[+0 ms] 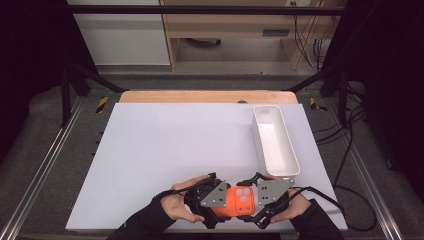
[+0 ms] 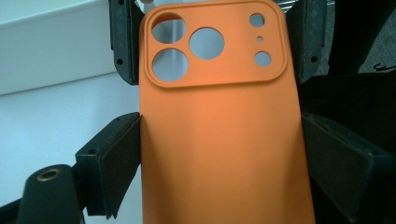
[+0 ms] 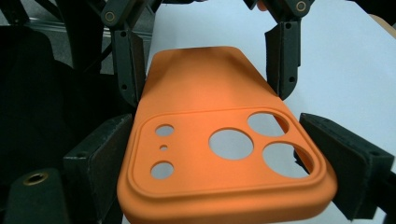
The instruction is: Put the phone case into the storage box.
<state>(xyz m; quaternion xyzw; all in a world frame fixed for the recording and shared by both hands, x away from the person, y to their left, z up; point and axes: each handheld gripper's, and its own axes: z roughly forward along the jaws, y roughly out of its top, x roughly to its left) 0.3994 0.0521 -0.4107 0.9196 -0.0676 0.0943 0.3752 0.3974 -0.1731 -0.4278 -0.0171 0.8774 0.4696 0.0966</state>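
An orange phone case (image 1: 240, 200) with round camera cutouts is held between both grippers near the table's front edge. My left gripper (image 1: 225, 202) comes in from the left, and its pads press the two long sides of the case (image 2: 219, 140) at the plain end. My right gripper (image 1: 252, 200) comes in from the right. Its pads squeeze the sides of the case (image 3: 205, 93) at the camera-cutout end. Each gripper view shows the other gripper's jaws clamped on the far end. A hand holds each gripper.
A long white bin (image 1: 290, 165) stands at the right of the white table sheet (image 1: 165, 145), its near end just behind my right gripper. The bin's wall (image 2: 46, 42) also shows in the left gripper view. A wooden edge runs along the table's back.
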